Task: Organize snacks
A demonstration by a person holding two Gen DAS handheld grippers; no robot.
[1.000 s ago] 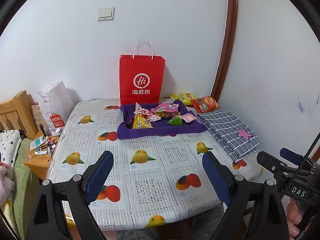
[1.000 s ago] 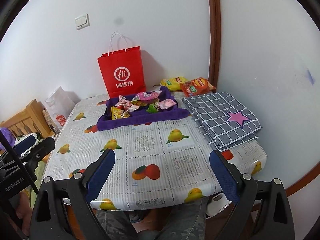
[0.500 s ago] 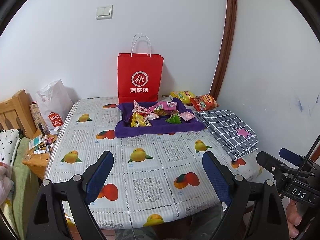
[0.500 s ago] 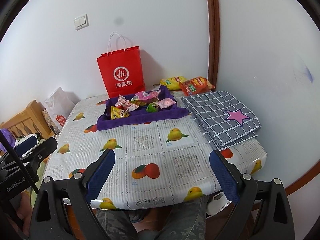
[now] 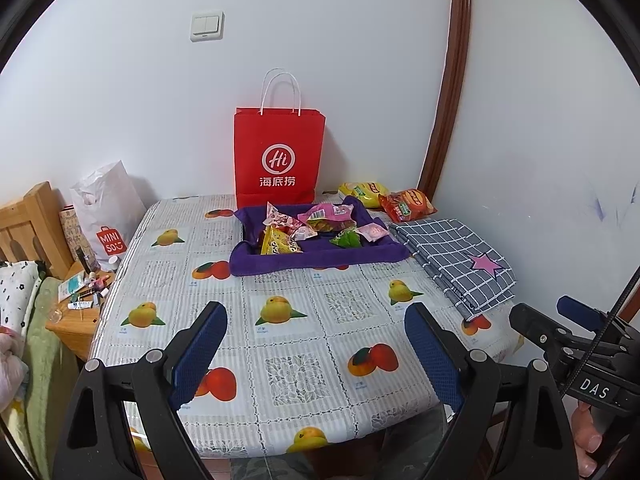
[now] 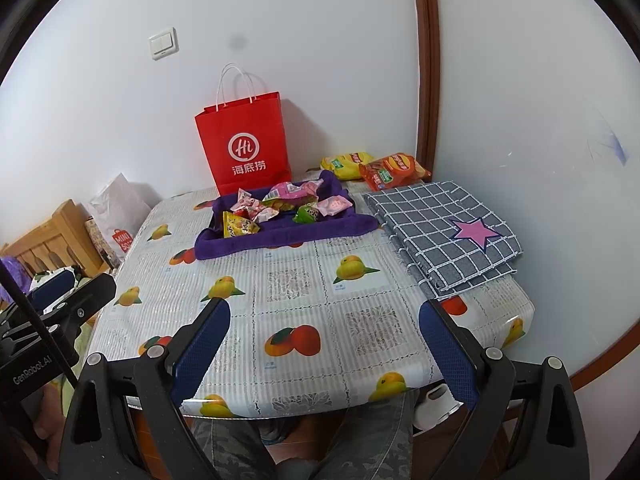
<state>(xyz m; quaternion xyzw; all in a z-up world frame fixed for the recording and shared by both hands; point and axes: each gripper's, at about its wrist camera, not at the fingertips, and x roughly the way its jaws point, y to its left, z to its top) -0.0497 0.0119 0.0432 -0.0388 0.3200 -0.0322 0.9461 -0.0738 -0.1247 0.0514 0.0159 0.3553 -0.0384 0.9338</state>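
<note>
A purple cloth tray sits toward the back of the table and holds several small snack packets in pink, yellow and green. Behind it to the right lie a yellow chip bag and a red chip bag. A red paper bag stands upright against the wall. My left gripper and my right gripper hover over the near table edge, both open and empty, far short of the snacks.
A folded grey checked cloth with a pink star lies at the table's right side. The table wears a fruit-print cover. A white shopping bag and a cluttered wooden nightstand stand left of it. The person's knees are under the front edge.
The left wrist view has drifted very slightly, so the table scene sits a touch higher. Both grippers stay open and nothing on the table has moved.
</note>
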